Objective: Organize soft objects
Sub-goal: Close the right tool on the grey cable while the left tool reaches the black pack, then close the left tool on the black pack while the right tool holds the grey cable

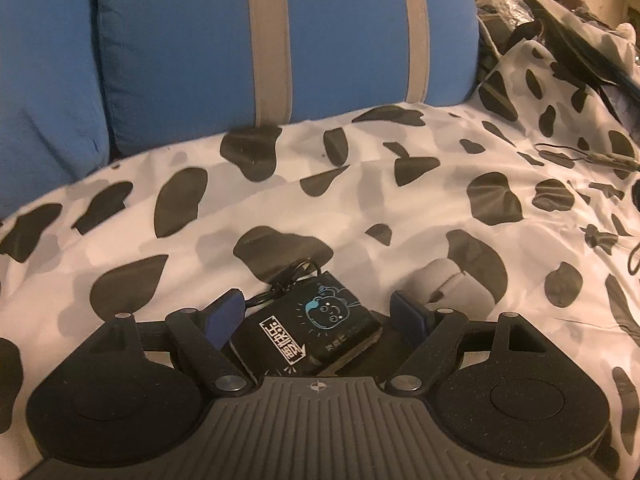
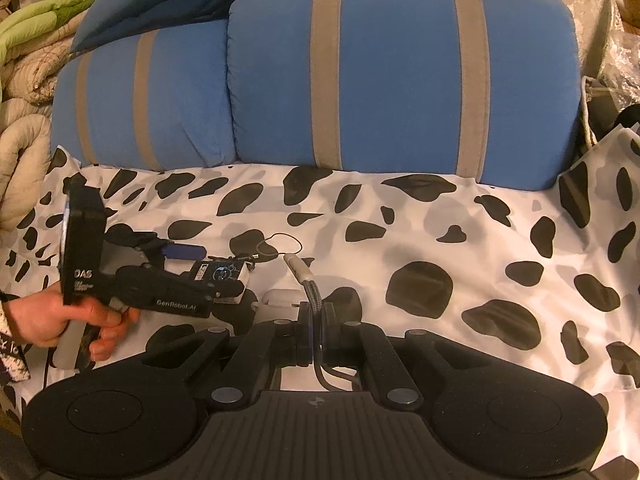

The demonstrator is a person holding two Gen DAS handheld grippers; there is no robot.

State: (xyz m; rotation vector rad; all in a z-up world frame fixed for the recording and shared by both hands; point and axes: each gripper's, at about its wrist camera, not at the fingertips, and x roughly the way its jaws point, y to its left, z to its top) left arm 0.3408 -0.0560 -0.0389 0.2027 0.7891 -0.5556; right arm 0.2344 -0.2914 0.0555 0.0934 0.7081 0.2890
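Note:
A small black pouch with a blue cartoon face and white lettering lies on the cow-print sheet between my left gripper's open blue fingers. A thin black cord loops off its far end. In the right wrist view the same pouch sits inside the left gripper. My right gripper is shut on a grey braided cable whose plug points away over the sheet. A white earbud case lies just left of the cable; it also shows in the left wrist view.
Two blue cushions with grey stripes stand along the back of the sheet. Beige and green quilts pile at the far left. Plastic bags and dark clutter sit at the right. A thin black cord lies on the sheet.

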